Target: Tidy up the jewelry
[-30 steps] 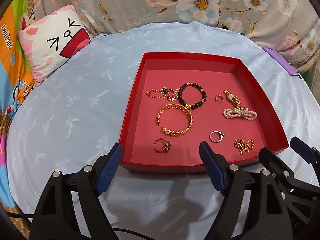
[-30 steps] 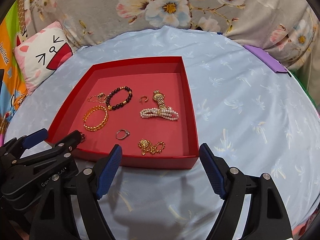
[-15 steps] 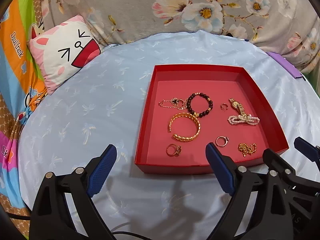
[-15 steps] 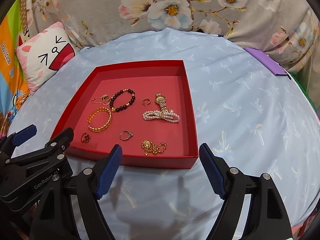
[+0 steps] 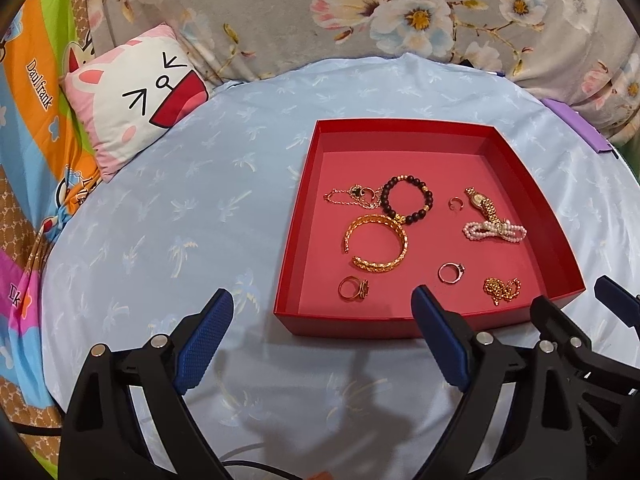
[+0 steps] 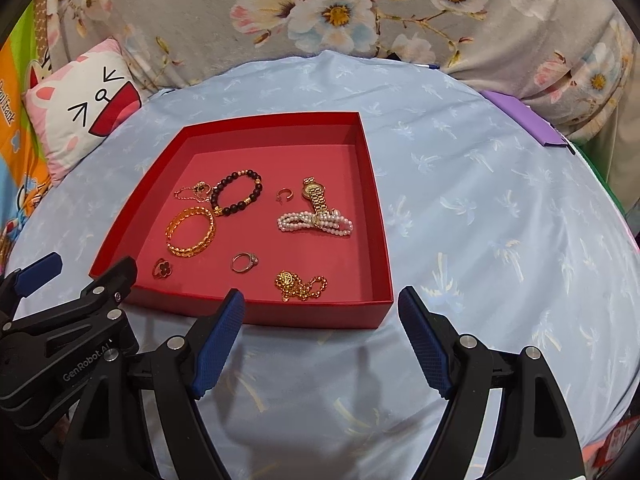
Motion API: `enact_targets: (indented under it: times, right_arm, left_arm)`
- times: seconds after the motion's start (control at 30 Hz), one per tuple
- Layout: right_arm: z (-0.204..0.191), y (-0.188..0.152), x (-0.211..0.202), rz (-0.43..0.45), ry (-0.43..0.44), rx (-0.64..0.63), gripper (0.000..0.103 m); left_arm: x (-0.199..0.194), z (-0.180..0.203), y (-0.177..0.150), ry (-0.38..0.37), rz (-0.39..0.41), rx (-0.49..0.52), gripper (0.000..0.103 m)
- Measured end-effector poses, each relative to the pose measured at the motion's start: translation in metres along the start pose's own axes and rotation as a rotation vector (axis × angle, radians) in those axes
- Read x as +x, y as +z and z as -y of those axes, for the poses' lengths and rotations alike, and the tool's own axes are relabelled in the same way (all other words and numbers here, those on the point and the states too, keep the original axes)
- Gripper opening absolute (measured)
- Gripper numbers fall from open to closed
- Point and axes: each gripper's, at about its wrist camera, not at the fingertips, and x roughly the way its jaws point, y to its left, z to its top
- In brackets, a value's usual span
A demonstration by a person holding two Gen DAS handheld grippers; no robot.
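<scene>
A red tray [image 5: 400, 125] sits on a light blue cloth [image 5: 180, 220]. It holds a gold bangle [image 5: 376, 244], a black bead bracelet [image 5: 408, 200], a gold watch [image 5: 482, 204], a pearl bracelet [image 5: 494, 232], a gold chain [image 5: 502, 288], a thin chain [image 5: 348, 196] and three rings. My left gripper [image 5: 320, 298] hovers open and empty before the tray's near left corner. My right gripper [image 6: 321, 293] stands open and empty before the tray [image 6: 272, 118], near its right corner. Each gripper shows at the edge of the other's view.
A cat-face pillow [image 5: 132, 96] lies at the back left. Floral fabric [image 5: 400, 12] rises behind the cloth, and a colourful printed sheet [image 5: 32, 100] borders the left. A purple flat object [image 5: 580, 128] lies at the far right edge. Bare blue cloth spreads to the right of the tray [image 6: 500, 220].
My left gripper has drawn back and to the left from the tray, and its jaws have spread wider. My right gripper has stayed where it was.
</scene>
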Motion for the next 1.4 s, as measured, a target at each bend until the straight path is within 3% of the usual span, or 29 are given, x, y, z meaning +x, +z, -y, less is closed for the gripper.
enact_targets:
  times: [1.4]
  right_arm:
    - [0.0000, -0.0027, -0.0005, -0.002, -0.020, -0.005, 0.078]
  left_arm:
    - [-0.0032, -0.0001, -0.0034, 0.051, -0.006, -0.002, 0.088]
